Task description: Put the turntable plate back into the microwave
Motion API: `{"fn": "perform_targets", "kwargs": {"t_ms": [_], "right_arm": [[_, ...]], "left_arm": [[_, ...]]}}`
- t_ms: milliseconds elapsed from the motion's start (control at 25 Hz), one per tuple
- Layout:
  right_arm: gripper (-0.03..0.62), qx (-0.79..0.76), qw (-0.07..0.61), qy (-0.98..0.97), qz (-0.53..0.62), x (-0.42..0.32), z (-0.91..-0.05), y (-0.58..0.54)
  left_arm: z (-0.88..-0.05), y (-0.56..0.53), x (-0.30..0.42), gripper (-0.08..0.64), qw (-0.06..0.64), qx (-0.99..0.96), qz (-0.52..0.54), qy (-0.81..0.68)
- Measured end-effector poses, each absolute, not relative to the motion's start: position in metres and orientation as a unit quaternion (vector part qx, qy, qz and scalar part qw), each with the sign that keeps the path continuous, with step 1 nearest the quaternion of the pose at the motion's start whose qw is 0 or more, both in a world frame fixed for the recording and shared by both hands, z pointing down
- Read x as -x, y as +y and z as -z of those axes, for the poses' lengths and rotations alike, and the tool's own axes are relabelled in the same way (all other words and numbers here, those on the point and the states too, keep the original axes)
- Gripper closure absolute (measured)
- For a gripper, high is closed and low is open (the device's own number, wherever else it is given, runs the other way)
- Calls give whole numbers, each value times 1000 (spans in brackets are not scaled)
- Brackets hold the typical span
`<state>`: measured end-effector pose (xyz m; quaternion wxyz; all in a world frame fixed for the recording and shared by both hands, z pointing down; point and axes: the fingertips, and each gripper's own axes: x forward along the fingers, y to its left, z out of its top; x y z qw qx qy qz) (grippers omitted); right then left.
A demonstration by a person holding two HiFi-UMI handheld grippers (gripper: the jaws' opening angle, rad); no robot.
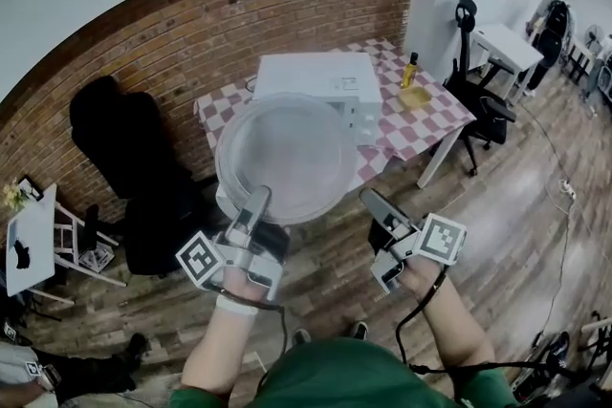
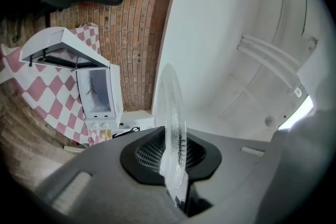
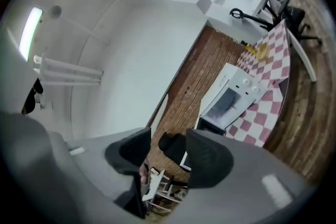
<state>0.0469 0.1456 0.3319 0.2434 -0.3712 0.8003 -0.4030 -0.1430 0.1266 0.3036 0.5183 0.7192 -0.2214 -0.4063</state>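
The clear glass turntable plate (image 1: 287,158) hangs in the air in front of me, and my left gripper (image 1: 256,201) is shut on its near rim. In the left gripper view the plate (image 2: 170,107) stands edge-on between the pads of that gripper (image 2: 170,157). The white microwave (image 1: 311,76) sits on the red-and-white checked table (image 1: 426,119) beyond the plate. Its door (image 2: 58,47) is open and the cavity (image 2: 94,89) shows. My right gripper (image 1: 376,205) is to the right of the plate, apart from it. It is open (image 3: 168,152) with nothing between its fingers.
A yellow bottle (image 1: 409,70) and a small yellow dish (image 1: 414,96) stand on the table right of the microwave. A black office chair (image 1: 478,105) is at the table's right end. A black seat (image 1: 120,143) is against the brick wall. A person (image 1: 553,19) stands far right.
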Motion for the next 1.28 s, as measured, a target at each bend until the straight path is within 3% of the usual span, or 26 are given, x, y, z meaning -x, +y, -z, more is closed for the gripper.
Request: {"fn": "perform_targets", "kwargs": {"t_ms": [440,600,920,1280], "right_arm": [[382,339,287,770,458,-27,-303,96],[505,331,326,745,479,-34,-297,92],[528,355,339,714,499,-55,-300,93],[529,325,343,715,515,-71,-319,91]], "left_arm": [[-284,105,102,509,511,-719,408,-236],[-280,107,88,509,513,-722,397,-239],[-304,103,68,502,537,-707,380,-261],[-314,103,52,502,517,-709,384,-287]]}}
